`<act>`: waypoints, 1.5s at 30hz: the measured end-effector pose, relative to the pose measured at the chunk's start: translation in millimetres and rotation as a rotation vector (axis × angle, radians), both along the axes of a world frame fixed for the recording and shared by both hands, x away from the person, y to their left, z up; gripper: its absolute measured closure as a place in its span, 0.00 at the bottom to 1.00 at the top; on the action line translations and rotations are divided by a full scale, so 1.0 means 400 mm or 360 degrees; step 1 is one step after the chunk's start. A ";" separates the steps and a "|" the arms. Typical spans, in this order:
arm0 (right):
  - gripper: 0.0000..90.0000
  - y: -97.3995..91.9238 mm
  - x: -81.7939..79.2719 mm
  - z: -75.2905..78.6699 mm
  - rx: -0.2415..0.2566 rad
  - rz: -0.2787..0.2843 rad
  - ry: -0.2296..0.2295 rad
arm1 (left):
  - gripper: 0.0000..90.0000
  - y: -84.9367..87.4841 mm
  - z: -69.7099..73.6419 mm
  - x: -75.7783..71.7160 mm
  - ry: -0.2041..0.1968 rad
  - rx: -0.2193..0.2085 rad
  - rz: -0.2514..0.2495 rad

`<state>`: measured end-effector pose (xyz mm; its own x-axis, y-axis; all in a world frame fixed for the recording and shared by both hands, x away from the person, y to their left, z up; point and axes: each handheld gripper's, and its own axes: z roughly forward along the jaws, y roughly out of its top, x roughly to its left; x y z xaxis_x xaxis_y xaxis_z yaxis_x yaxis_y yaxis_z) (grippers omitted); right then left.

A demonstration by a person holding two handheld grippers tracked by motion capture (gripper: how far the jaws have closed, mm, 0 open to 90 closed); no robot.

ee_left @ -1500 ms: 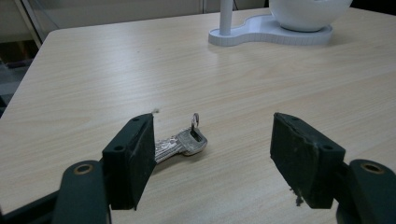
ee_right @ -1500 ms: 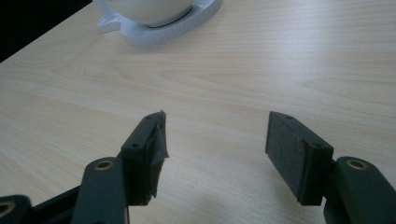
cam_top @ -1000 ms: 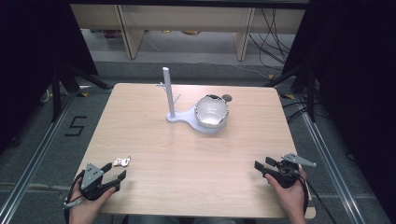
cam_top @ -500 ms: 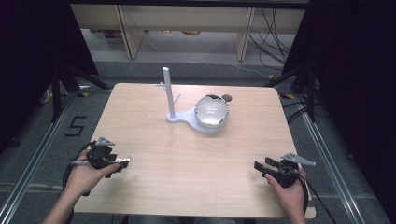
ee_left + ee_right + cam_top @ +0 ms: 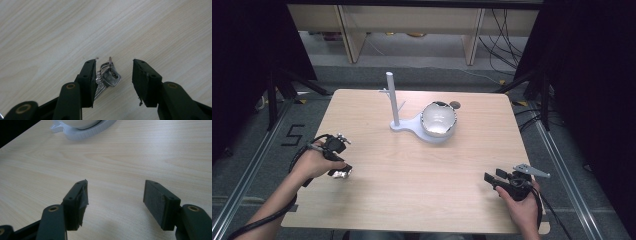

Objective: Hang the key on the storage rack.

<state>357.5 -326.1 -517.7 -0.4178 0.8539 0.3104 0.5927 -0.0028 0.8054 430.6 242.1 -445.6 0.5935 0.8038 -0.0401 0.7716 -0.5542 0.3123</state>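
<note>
A bunch of silver keys on a ring (image 5: 108, 75) lies on the wooden table (image 5: 412, 200), near its left side. My left gripper (image 5: 113, 63) points down at the keys and is open, one jaw on each side of them; the left jaw is close against the bunch. In the high view the keys (image 5: 343, 173) show just under the left gripper (image 5: 337, 167). My right gripper (image 5: 116, 187) is open with nothing between its jaws, and it rests near the table's front right (image 5: 490, 178).
A white stand (image 5: 412, 127) with an upright post (image 5: 392, 100) sits at the table's far middle, and a shiny bowl (image 5: 438, 119) rests on its base. The right gripper view shows the stand's rim (image 5: 85, 133) far ahead. Cables trail from both grippers.
My left hand has moved from the front left corner to above the keys and tipped the gripper down over them. The keys and the right gripper have stayed in place.
</note>
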 end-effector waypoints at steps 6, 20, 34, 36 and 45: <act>0.42 0.000 0.001 0.001 -0.0026 0.0000 0.0031 | 0.68 -0.021 -0.010 0.035 0.0082 0.0060 0.0089; 0.42 0.005 -0.001 0.000 0.0030 -0.0007 0.0075 | 0.77 -0.052 -0.045 0.072 0.0193 0.0182 -0.0020; 0.42 0.006 -0.002 0.001 0.0047 -0.0002 0.0083 | 0.85 -0.060 -0.064 0.076 0.0206 0.0205 -0.0033; 0.42 0.006 -0.002 0.001 0.0050 0.0000 0.0085 | 0.86 -0.063 -0.065 0.078 0.0212 0.0207 -0.0036; 0.42 0.005 0.001 -0.002 0.0044 -0.0002 0.0065 | 0.88 -0.068 -0.071 0.084 0.0207 0.0219 -0.0035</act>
